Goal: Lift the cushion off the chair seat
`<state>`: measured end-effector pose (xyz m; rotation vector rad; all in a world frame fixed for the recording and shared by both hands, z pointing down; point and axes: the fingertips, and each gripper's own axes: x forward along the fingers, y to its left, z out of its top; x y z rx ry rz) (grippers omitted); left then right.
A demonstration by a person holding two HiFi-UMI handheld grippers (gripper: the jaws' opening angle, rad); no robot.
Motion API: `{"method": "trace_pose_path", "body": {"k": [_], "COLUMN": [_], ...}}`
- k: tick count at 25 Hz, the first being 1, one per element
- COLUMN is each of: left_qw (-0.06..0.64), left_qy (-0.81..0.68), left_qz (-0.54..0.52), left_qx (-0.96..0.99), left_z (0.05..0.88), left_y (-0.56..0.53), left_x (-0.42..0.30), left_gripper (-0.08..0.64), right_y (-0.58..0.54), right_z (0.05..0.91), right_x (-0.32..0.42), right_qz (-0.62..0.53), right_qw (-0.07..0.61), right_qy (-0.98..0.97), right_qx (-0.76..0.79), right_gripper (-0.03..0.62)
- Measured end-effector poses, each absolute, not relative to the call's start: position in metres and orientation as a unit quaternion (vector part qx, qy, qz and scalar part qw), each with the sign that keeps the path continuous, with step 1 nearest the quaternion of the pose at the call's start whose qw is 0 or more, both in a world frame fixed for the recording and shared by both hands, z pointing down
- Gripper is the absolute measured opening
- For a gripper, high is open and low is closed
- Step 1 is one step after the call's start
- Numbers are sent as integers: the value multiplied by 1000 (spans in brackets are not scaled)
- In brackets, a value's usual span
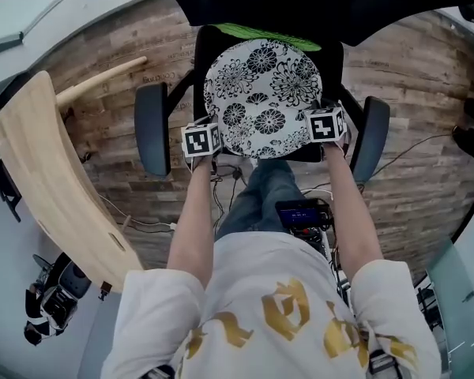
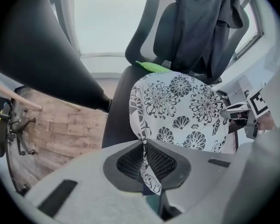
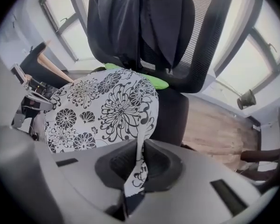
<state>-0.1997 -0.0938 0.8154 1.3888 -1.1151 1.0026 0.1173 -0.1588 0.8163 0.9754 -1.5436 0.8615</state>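
A round white cushion [image 1: 262,93] with black flower print lies over the black office chair's seat [image 1: 208,42], its near side raised. My left gripper [image 1: 207,158] is shut on the cushion's [image 2: 177,108] near left edge, the fabric pinched between its pads [image 2: 146,164]. My right gripper [image 1: 325,140] is shut on the cushion's [image 3: 102,108] near right edge, a strip of fabric squeezed between its pads [image 3: 136,164]. Both grippers point down. A bright green piece [image 1: 265,34] shows behind the cushion on the seat.
The chair's armrests [image 1: 152,126] [image 1: 371,136] flank the cushion, and a dark garment [image 3: 140,22] hangs over the backrest. A curved wooden board [image 1: 51,184] stands to the left on the wood floor. Cables [image 1: 415,144] trail on the right.
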Motion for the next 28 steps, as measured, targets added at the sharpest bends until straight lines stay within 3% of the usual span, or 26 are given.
{"method": "trace_pose_path", "body": {"k": [21,28], "left_qw": [491,471], "left_qy": [-472,-479], "left_qz": [368,354], "left_qx": [633,651], "left_z": [737,709], "left_y": [-100,-98], "left_x": [-196,-195], "left_gripper": [20,20], "right_y": [-153,-146], "right_z": [736,711], "right_x": [114,109], "right_qz": [360,392], "right_qw": [471,418], "right_qy": [-673,-678], "right_qx": [441,460], "right_gripper": [30,28]}}
